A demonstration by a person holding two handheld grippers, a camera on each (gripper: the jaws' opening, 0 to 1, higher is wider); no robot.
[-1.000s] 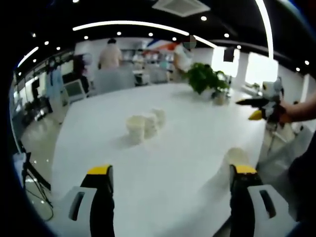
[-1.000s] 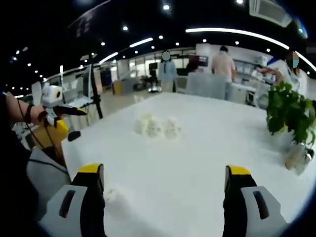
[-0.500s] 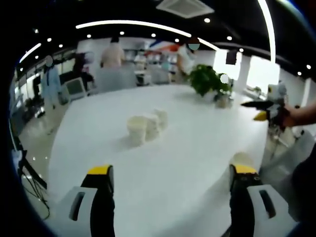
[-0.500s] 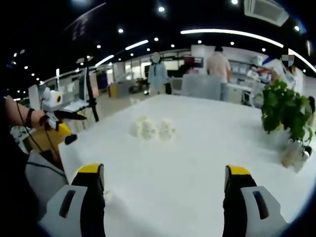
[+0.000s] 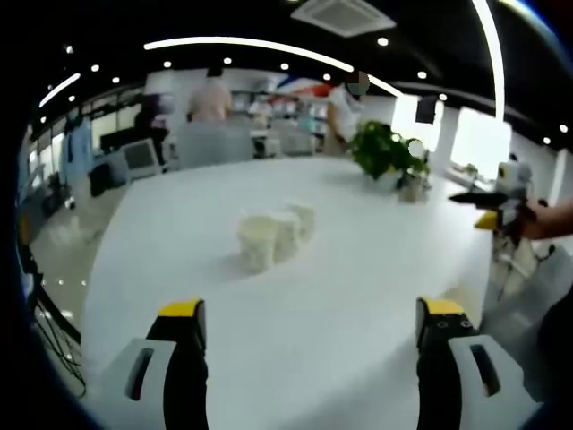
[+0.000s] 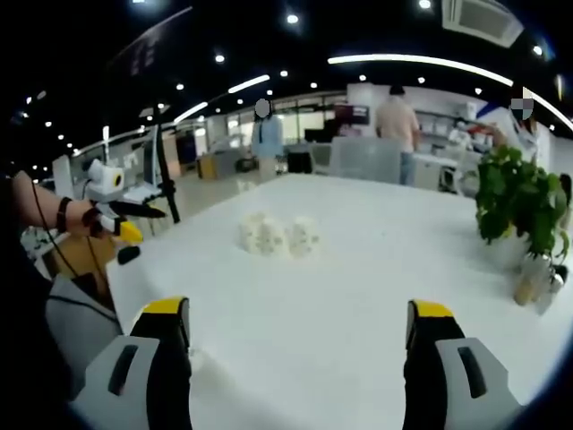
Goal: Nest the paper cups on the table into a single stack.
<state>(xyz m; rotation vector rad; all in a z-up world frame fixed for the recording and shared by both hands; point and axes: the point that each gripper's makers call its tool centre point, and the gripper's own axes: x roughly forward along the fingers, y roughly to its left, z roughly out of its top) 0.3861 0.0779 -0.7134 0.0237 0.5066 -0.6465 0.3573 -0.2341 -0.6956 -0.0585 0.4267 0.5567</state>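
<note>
Three white paper cups (image 5: 274, 235) stand close together near the middle of the white table (image 5: 358, 296), upright and apart from both grippers. The same cups (image 6: 277, 235) appear in the right gripper view, further off. My left gripper (image 5: 309, 324) hangs open over the near part of the table, nothing between its jaws. My right gripper (image 6: 295, 324) is open too, above the table's near edge. The right gripper (image 5: 488, 208) also comes into the left gripper view at the far right, held in a hand. The left gripper (image 6: 116, 219) comes into the right gripper view at the left.
A potted green plant (image 5: 385, 154) in a small vase stands toward the far side of the table; the plant (image 6: 519, 210) sits at the right in the right gripper view. People stand beyond the table. A tripod (image 6: 166, 170) rises left of the table.
Both views have drifted slightly; the cups sit a little further right in the left gripper view. The cups themselves have not moved and both grippers stay open.
</note>
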